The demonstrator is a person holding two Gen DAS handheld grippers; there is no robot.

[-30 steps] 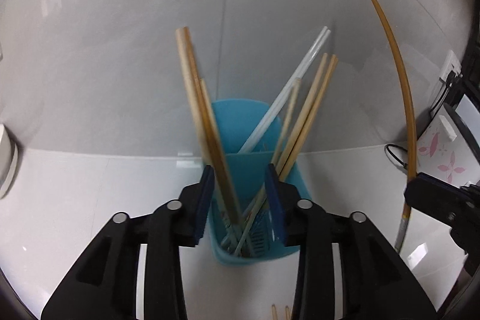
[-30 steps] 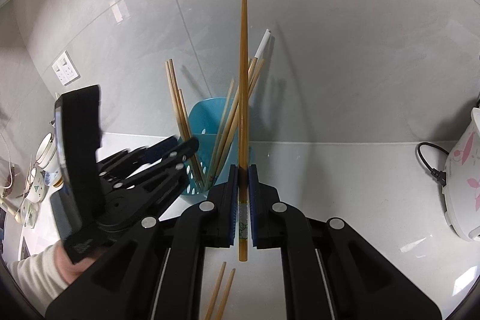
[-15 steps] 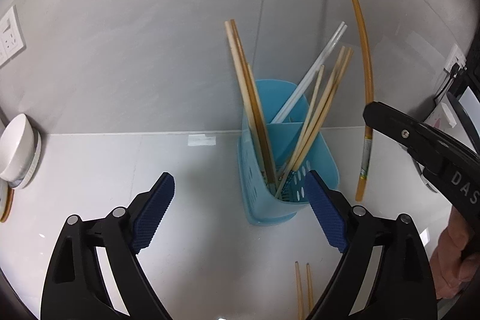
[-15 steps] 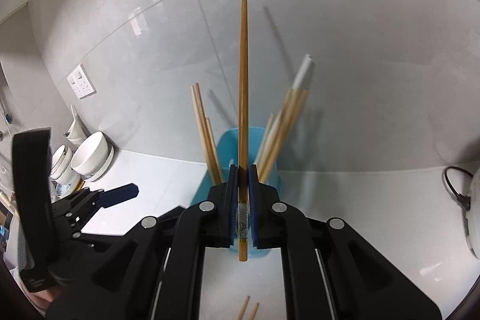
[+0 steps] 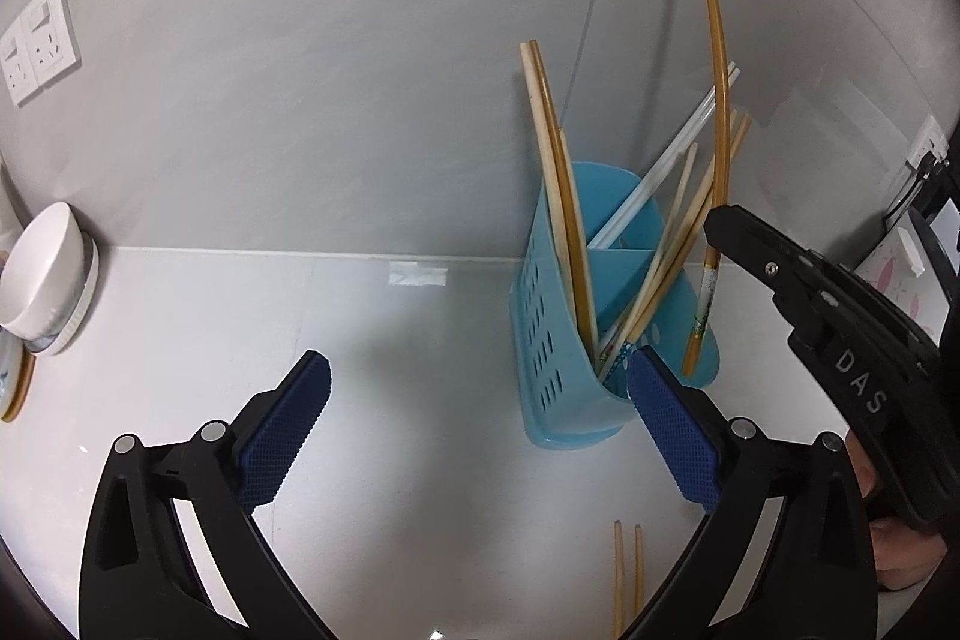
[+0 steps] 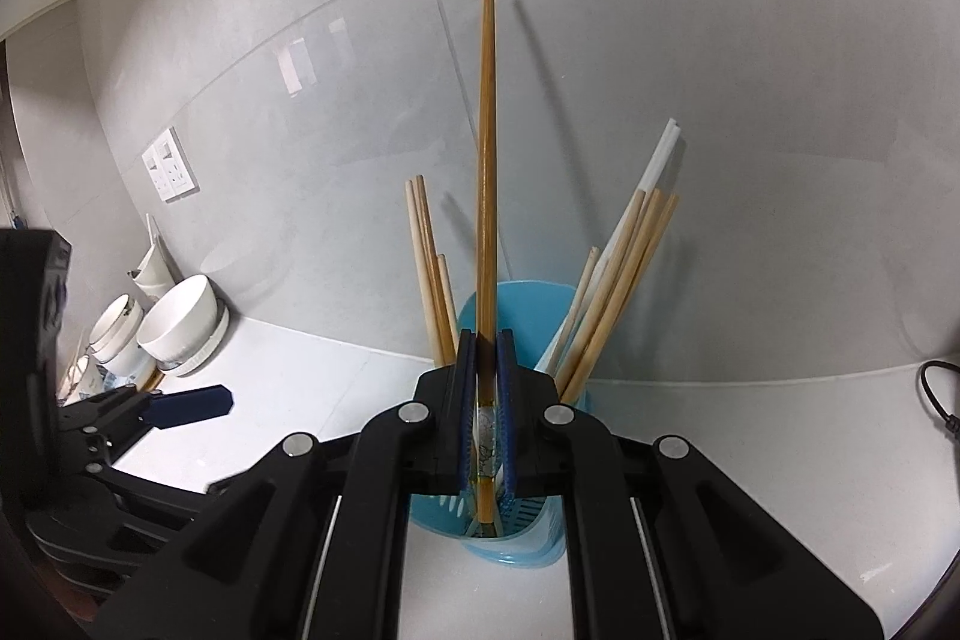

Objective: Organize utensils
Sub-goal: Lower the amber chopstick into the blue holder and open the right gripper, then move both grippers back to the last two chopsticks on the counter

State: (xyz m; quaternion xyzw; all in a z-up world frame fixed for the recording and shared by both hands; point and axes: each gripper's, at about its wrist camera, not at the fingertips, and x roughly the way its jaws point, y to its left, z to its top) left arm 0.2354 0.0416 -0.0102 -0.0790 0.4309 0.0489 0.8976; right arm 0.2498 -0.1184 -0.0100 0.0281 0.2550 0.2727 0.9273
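While the left gripper (image 5: pixel 477 430) spreads its jaws to their widest over the white surface (image 5: pixel 372 340), nothing lies between its blue pads; in the left wrist view the blue holder (image 5: pixel 555 328) stands just past the right-hand pad, against the grey wall, already carrying several wooden chopsticks and a white one. To the right, the right gripper (image 5: pixel 717 220) reaches in with a long brown chopstick (image 5: pixel 717 112), whose lower, patterned end hangs in front of the holder's right side, seemingly not yet inside. Two more loose chopsticks (image 5: pixel 627 574) lie on the surface at the bottom edge, and a white bowl (image 5: pixel 39 274) sits far left.

In the right wrist view, the right gripper (image 6: pixel 487 412) is clamped narrow on that brown chopstick (image 6: pixel 486 148), held upright, its lower tip just above the holder (image 6: pixel 528 532).

The step in hand looks like dropping this chopstick into the holder. The next move calls for lowering the tip past the rim into a compartment, then loosening the jaws; the left gripper seems free to fetch the loose pair.
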